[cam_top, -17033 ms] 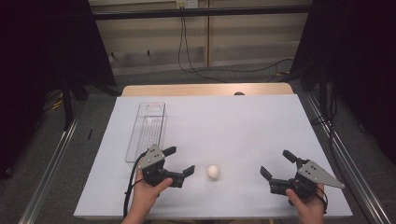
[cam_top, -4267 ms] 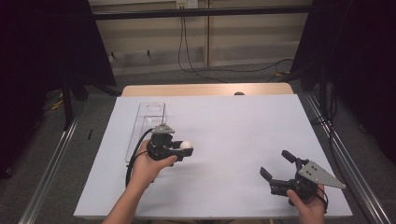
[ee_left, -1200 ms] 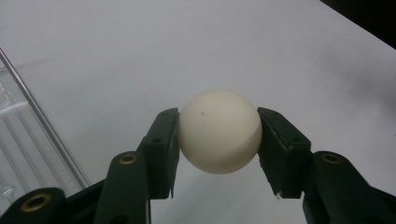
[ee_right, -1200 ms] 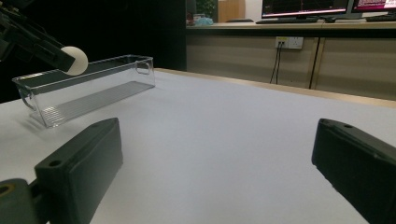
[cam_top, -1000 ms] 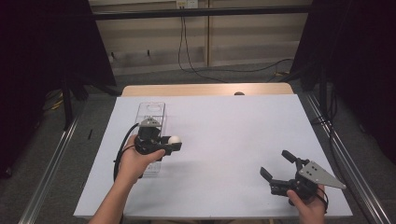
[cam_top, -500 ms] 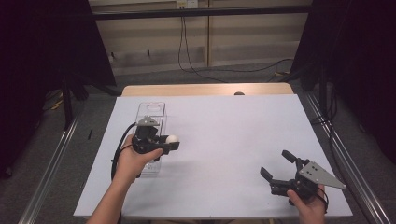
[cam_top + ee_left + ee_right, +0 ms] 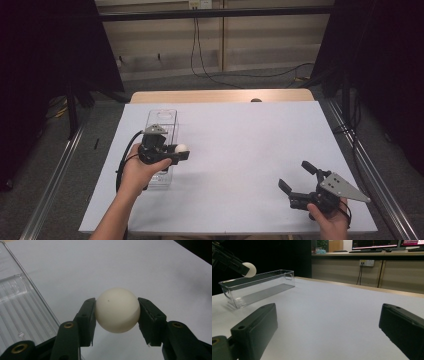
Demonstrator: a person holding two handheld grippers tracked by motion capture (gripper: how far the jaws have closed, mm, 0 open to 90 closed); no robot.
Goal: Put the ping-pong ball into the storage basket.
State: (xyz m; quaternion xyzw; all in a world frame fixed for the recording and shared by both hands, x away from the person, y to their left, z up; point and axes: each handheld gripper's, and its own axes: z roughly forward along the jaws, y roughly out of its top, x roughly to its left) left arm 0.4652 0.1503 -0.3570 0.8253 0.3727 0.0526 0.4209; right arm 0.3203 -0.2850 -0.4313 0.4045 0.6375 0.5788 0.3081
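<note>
A white ball [image 7: 181, 148] [image 7: 117, 310] is pinched between the two black jaws of my left gripper [image 7: 179, 151] [image 7: 117, 315], held in the air just right of a clear plastic bin [image 7: 161, 131] [image 7: 17, 312]. In the right gripper view the ball [image 7: 249, 269] hangs above the bin [image 7: 257, 288], near its long side. My right gripper [image 7: 296, 177] [image 7: 325, 332] rests low at the table's front right, jaws wide apart with nothing between them.
A white sheet [image 7: 240, 150] covers the table, with a wooden strip [image 7: 220, 95] along its far edge. Metal rails [image 7: 55, 170] run down both sides. Cables [image 7: 210, 70] lie on the floor beyond. A counter with monitors [image 7: 374, 245] stands behind.
The left hand with the ball has shifted very slightly left toward the bin over the last second. The right gripper has stayed where it was.
</note>
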